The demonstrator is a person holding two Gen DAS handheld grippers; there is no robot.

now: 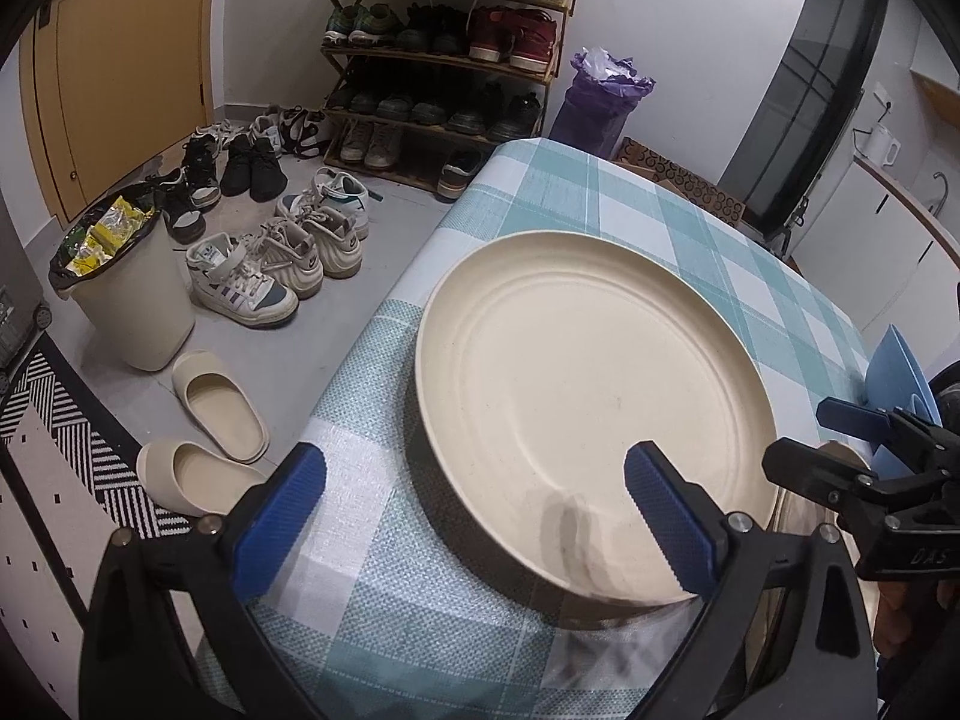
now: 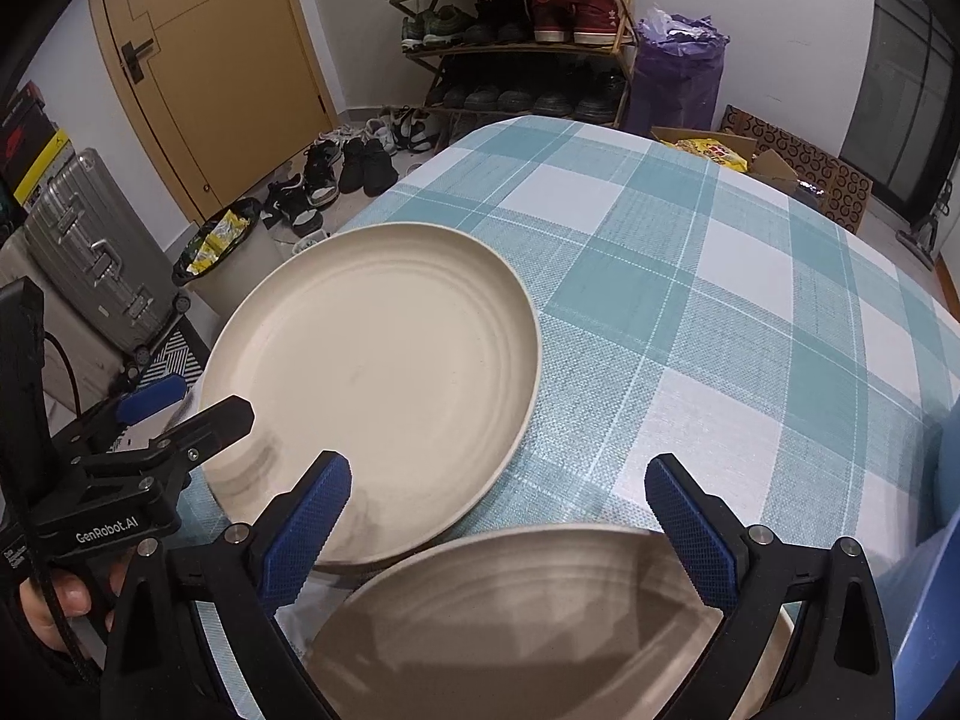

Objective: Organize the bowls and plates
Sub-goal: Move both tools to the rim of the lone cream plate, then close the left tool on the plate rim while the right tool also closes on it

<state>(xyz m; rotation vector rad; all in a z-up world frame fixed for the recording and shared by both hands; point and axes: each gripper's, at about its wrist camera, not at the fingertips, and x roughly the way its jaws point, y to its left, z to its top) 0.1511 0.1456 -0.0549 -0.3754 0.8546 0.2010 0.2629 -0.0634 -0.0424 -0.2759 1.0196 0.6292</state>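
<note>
A large cream plate (image 1: pixel 588 396) (image 2: pixel 372 372) lies on the plaid tablecloth (image 1: pixel 540 192) near the table's left edge. My left gripper (image 1: pixel 477 519) is open at the plate's near rim, with one finger over the inside and the other outside over the cloth. A second cream plate (image 2: pixel 522 618) (image 1: pixel 798 510) lies just right of the first, their rims overlapping. My right gripper (image 2: pixel 501 531) (image 1: pixel 870 450) hovers open over that second plate, gripping nothing. A blue plate (image 1: pixel 894 372) (image 2: pixel 936 600) shows partly at the far right edge.
The tablecloth (image 2: pixel 720 300) spreads bare to the far and right sides. Beyond the table's left edge are a full waste bin (image 1: pixel 132 300), several shoes and slippers (image 1: pixel 222 408), a shoe rack (image 1: pixel 444 60), a purple bag (image 1: pixel 600 102), cardboard boxes (image 2: pixel 798 174) and a suitcase (image 2: pixel 96 258).
</note>
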